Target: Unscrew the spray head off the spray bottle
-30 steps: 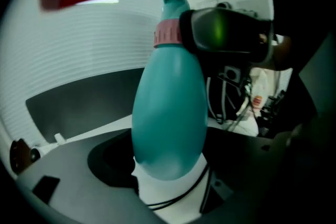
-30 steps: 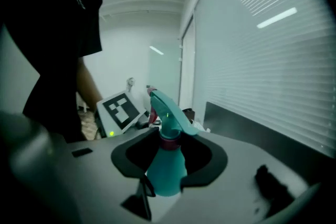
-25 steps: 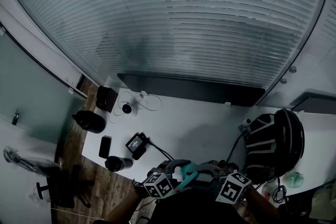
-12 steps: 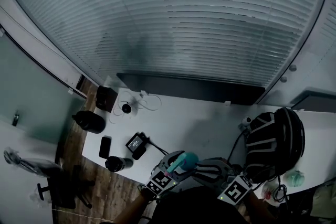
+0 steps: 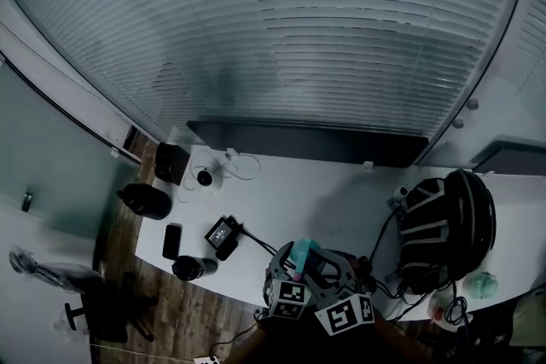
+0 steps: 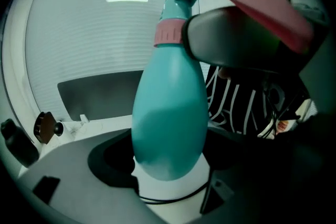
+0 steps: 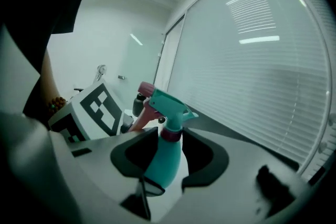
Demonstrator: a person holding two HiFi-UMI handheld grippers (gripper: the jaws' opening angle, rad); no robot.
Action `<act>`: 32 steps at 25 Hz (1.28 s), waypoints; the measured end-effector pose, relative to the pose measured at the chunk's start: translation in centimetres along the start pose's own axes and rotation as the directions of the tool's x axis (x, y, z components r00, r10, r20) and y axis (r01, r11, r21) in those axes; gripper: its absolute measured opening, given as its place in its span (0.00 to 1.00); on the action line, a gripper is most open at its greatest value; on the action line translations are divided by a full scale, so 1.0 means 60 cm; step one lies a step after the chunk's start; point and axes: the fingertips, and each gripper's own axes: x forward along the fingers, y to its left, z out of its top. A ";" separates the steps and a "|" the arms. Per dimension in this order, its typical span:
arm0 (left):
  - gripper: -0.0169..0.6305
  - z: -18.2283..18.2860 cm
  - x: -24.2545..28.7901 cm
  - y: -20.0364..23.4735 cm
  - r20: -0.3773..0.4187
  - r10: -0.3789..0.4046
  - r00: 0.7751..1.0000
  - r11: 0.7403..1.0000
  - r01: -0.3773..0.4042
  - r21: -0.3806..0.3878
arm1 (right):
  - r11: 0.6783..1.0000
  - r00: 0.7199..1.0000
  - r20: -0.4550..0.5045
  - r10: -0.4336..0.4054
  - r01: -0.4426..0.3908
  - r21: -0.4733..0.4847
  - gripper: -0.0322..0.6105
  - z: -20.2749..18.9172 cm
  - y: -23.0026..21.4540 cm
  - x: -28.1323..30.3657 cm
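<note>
The left hand-held gripper [image 6: 170, 160] is clamped on the fat lower body of the teal spray bottle [image 6: 168, 113], a pad against each side. The right hand-held gripper [image 7: 169, 147] is closed higher up, on the pink collar [image 7: 170, 135] just under the spray head [image 7: 167, 104], which has a pink trigger and nozzle. In the head view the bottle is held over the near edge of the white bench [image 5: 333, 200], about midway along it, and a black striped helmet [image 5: 444, 230] lies near the bench's right end
</note>
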 end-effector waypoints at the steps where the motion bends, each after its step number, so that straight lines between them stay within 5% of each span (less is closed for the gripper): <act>1: 0.62 -0.002 0.001 0.004 -0.008 0.016 1.000 1.000 -0.016 0.007 | 1.000 1.000 -0.002 0.014 -0.014 0.028 0.26 -0.002 -0.001 0.003; 5: 0.62 -0.020 -0.003 -0.006 -0.028 0.007 1.000 0.987 -0.002 0.162 | 0.945 0.982 0.073 0.177 -0.190 0.265 0.26 -0.010 0.006 0.007; 7: 0.62 -0.025 -0.008 -0.018 -0.033 -0.028 0.999 0.981 0.034 0.190 | 0.944 0.971 0.073 0.228 -0.239 0.228 0.26 -0.007 0.012 0.003; 12: 0.62 -0.017 -0.016 -0.043 0.020 -0.159 0.987 0.981 0.155 0.120 | 0.959 0.962 0.048 0.270 -0.273 0.082 0.26 -0.007 0.032 -0.003; 15: 0.62 -0.019 -0.035 -0.071 0.042 -0.349 0.936 0.926 0.337 0.171 | 0.918 0.921 0.039 0.387 -0.389 0.072 0.26 0.006 0.052 -0.015; 17: 0.62 -0.030 -0.061 -0.095 0.008 -0.505 0.863 0.837 0.487 0.248 | 0.860 0.863 0.037 0.503 -0.505 0.070 0.26 0.015 0.073 -0.035; 18: 0.62 -0.036 -0.079 -0.109 -0.027 -0.584 0.812 0.773 0.565 0.289 | 0.823 0.825 0.040 0.563 -0.564 0.062 0.26 0.019 0.085 -0.050; 22: 0.62 -0.056 -0.162 -0.153 -0.180 -0.817 0.547 0.460 0.808 0.367 | 0.674 0.670 0.098 0.735 -0.739 -0.004 0.26 0.051 0.130 -0.103; 24: 0.62 -0.060 -0.190 -0.164 -0.229 -0.868 0.440 0.345 0.867 0.359 | 0.614 0.606 0.133 0.784 -0.789 -0.023 0.26 0.062 0.141 -0.119; 29: 0.62 -0.054 -0.220 -0.180 -0.280 -0.925 0.257 0.174 0.942 0.287 | 0.515 0.499 0.218 0.839 -0.857 -0.018 0.26 0.077 0.130 -0.142; 31: 0.62 -0.050 -0.223 -0.180 -0.304 -0.926 0.223 0.137 0.950 0.281 | 0.503 0.484 0.229 0.845 -0.864 -0.029 0.26 0.080 0.124 -0.147; 32: 0.62 -0.044 -0.219 -0.179 -0.307 -0.923 0.233 0.141 0.945 0.293 | 0.511 0.490 0.236 0.839 -0.859 -0.033 0.26 0.082 0.119 -0.146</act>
